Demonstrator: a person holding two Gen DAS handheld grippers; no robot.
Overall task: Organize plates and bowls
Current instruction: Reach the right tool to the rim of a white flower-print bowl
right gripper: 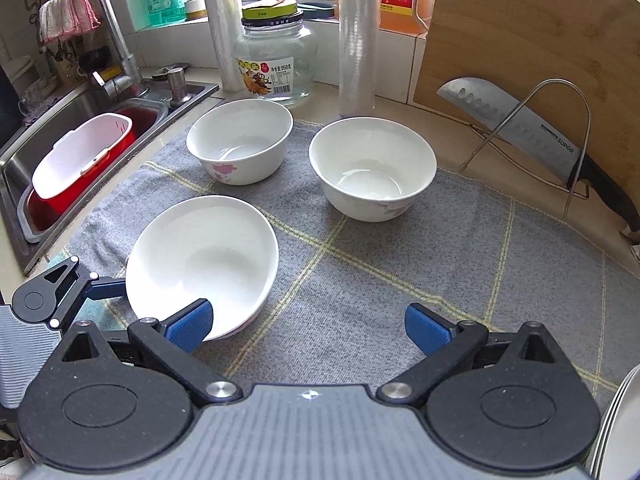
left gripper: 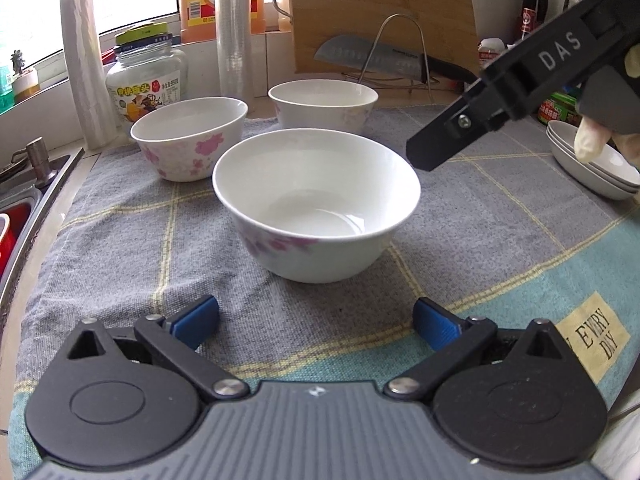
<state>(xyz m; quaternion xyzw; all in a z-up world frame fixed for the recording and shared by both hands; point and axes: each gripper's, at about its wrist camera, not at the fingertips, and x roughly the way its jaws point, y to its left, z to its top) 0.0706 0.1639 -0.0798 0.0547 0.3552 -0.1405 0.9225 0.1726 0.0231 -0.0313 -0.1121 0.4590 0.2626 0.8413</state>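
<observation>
Underneath everything, the grey checked cloth (right gripper: 460,248) covers the counter. On it stand three white porcelain bowls with pink flowers: the nearest bowl (left gripper: 316,204) just ahead of my left gripper (left gripper: 316,322), two more bowls (right gripper: 240,140) (right gripper: 372,168) behind it. Stacked white plates (left gripper: 592,168) sit at the right. My right gripper (right gripper: 308,326) hovers over bare cloth. Both grippers' blue fingers are spread wide, empty.
</observation>
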